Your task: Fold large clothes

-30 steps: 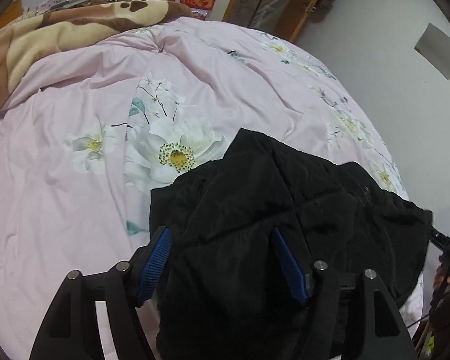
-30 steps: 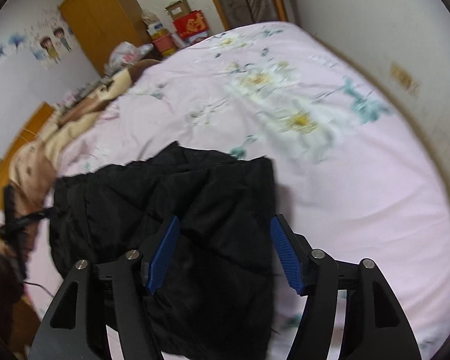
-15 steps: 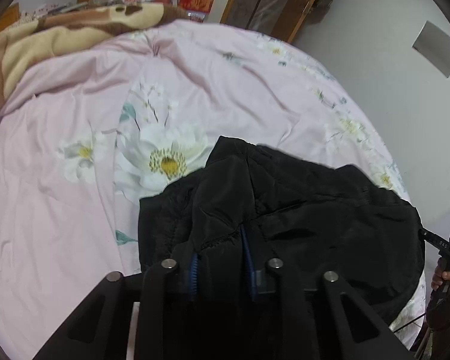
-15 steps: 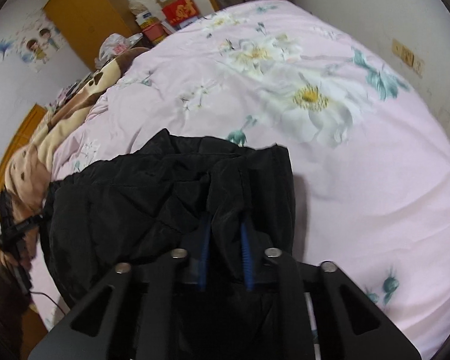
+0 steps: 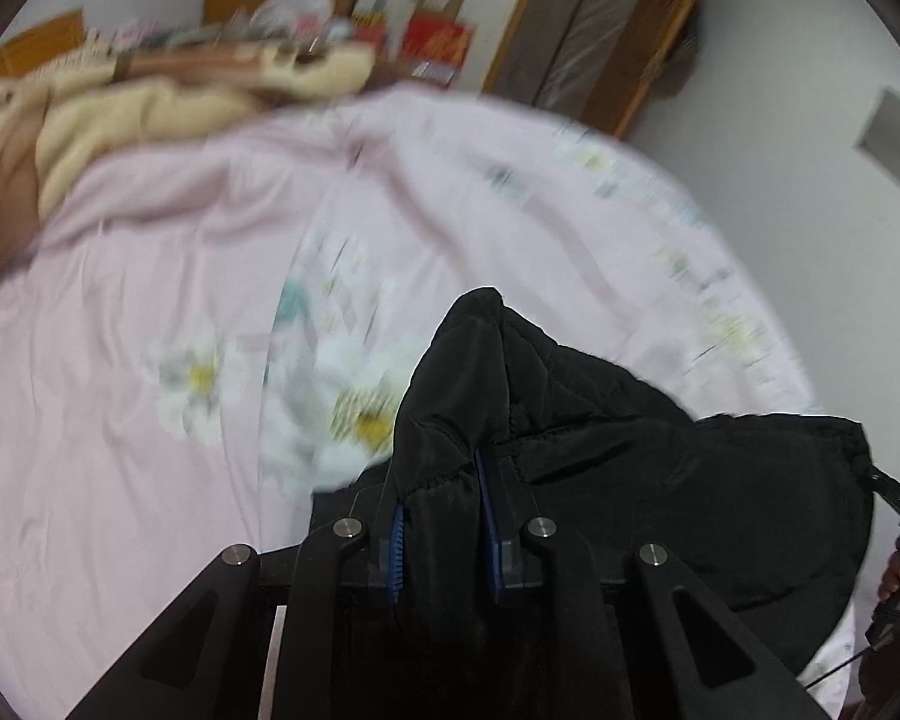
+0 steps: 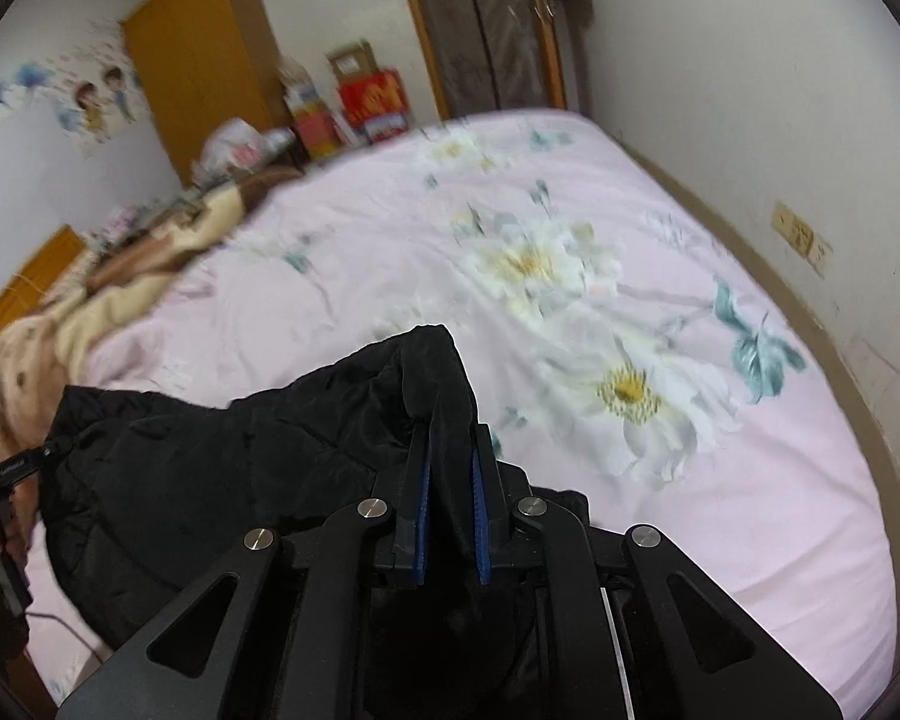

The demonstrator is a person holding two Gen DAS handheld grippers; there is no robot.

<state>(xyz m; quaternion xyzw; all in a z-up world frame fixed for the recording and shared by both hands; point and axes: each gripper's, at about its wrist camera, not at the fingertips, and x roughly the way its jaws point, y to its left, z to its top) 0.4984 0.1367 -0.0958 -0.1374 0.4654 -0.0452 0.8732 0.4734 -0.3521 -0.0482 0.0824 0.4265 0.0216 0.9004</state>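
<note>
The left tool has its blue pads pressed onto a bunched ridge of the black padded jacket, and the right tool pinches a similar peak of the same jacket between its own pads. In each wrist view the pinched cloth stands up in a tent above the fingers while the rest sags away toward the other hand, so the garment is hanging between the two holds above the near part of the bed, over its pink flowered cover.

The jacket looks quilted and puffy, so I judge it soft and limp but bulky: it will drape, not hold a crease, and its smooth shell seems slick enough to creep out of a shallow pinch. Each hold looks to take in several layers, though the blur makes it hard to say whether a hem or seam is caught. A stitched edge, hem or shoulder seam would be the safer place to grip, with the two holds kept well apart so the span between them stays taut. A folded tan blanket lies at the far side of the bed, well clear.
</note>
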